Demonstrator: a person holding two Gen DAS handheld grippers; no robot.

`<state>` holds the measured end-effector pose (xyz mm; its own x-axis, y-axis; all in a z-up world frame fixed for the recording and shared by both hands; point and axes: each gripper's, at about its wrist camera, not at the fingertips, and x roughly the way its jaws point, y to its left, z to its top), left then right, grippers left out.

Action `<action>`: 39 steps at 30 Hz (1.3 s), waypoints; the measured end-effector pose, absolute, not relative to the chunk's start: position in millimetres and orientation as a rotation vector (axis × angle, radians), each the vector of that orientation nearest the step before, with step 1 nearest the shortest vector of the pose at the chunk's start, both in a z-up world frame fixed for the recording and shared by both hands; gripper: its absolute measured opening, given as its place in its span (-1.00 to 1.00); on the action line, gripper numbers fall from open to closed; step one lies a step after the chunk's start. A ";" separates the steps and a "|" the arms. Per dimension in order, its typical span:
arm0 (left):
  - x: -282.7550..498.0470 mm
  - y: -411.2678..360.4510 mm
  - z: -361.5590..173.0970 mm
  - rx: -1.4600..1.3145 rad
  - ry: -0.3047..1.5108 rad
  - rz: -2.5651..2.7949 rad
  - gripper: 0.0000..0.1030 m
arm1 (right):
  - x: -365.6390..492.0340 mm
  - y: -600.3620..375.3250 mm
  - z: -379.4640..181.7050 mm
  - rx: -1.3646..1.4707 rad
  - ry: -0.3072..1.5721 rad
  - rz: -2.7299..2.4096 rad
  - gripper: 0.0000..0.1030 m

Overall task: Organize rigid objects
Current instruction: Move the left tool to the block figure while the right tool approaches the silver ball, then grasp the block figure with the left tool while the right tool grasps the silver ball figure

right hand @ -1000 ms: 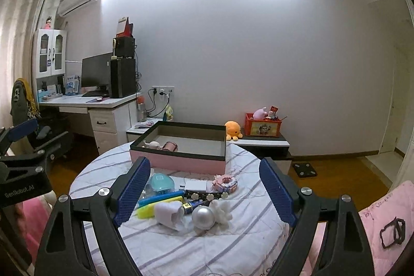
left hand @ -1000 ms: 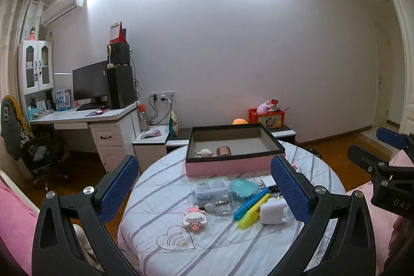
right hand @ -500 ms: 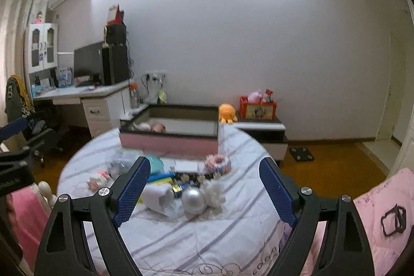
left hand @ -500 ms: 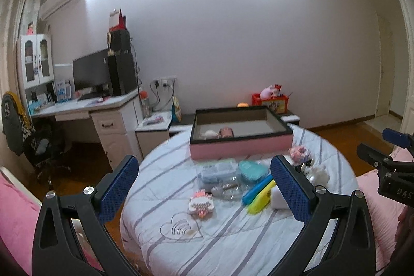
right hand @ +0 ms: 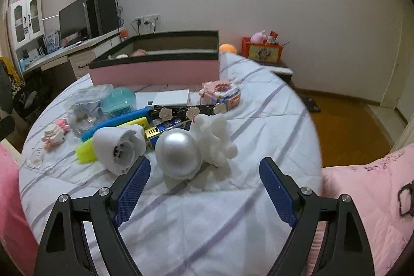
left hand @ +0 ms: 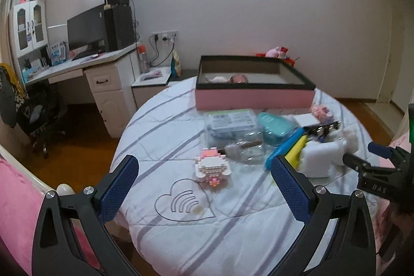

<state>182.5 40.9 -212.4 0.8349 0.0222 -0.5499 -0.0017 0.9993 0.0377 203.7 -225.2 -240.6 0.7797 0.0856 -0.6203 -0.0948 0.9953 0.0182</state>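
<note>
Both claws, left claw and right claw, spread wide and empty over the desk; silver ball nearest, smooth, apt to roll away if pinched off-centre.

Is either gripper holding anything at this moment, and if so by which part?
Nothing is held. The left gripper and the right gripper are both open, with only the tablecloth between their fingers. The silver ball lies ahead of the right gripper, ungripped.
</note>
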 end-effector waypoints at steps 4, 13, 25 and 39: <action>194.5 48.6 -220.9 0.039 0.613 0.033 1.00 | 220.8 -225.8 -245.5 -0.014 0.684 0.122 0.71; 221.3 57.2 -241.4 0.009 0.685 0.017 1.00 | 253.7 -221.3 -253.7 -0.056 0.758 0.184 0.71; 252.6 52.0 -278.1 0.029 0.793 0.005 1.00 | 255.3 -232.5 -254.9 0.016 0.756 0.232 0.41; 258.0 54.8 -275.0 0.017 0.780 -0.035 -0.15 | 248.3 -236.0 -249.9 0.026 0.744 0.204 0.41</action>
